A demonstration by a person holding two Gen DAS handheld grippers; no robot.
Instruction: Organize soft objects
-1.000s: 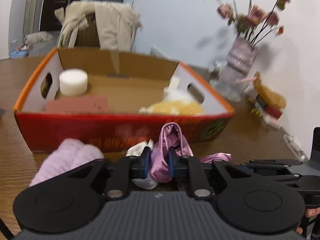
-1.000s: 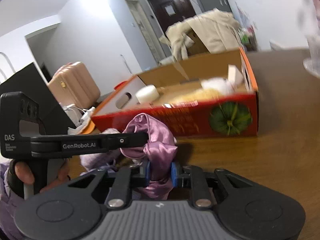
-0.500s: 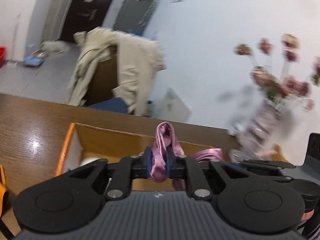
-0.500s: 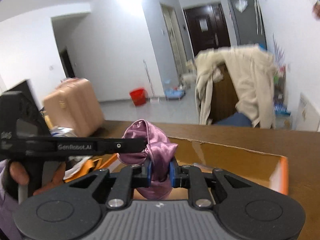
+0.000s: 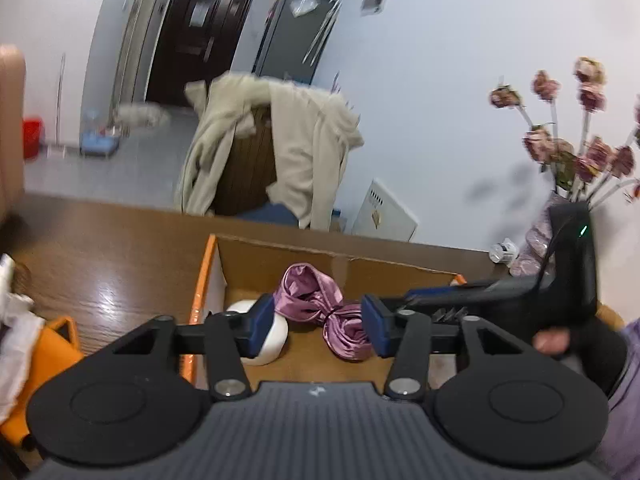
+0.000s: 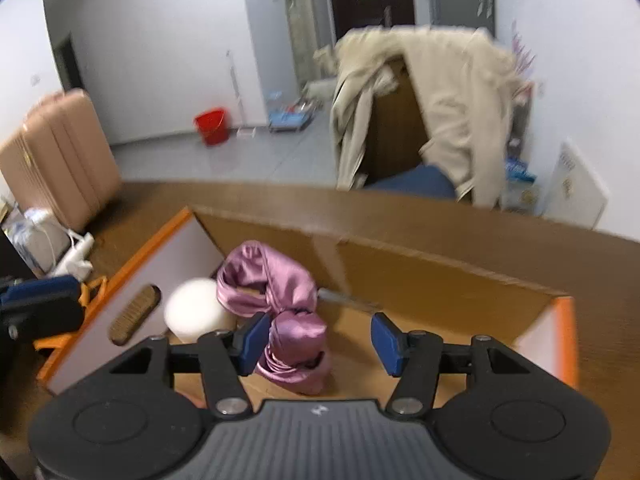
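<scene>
The shiny pink satin cloth (image 6: 276, 312), bunched and tied at its middle, lies inside the cardboard box (image 6: 420, 268), at 3 o'clock of a white roll (image 6: 196, 312). Left gripper (image 5: 318, 326) and right gripper (image 6: 318, 340) fingers are spread, released.

Brown wooden table (image 6: 440, 228) bearing an open cardboard box (image 6: 420, 268).

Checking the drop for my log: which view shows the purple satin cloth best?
The right wrist view: the purple satin cloth shows nearly whole inside the cardboard box. In the left wrist view, the cloth is partly hidden by the open left gripper.
</scene>
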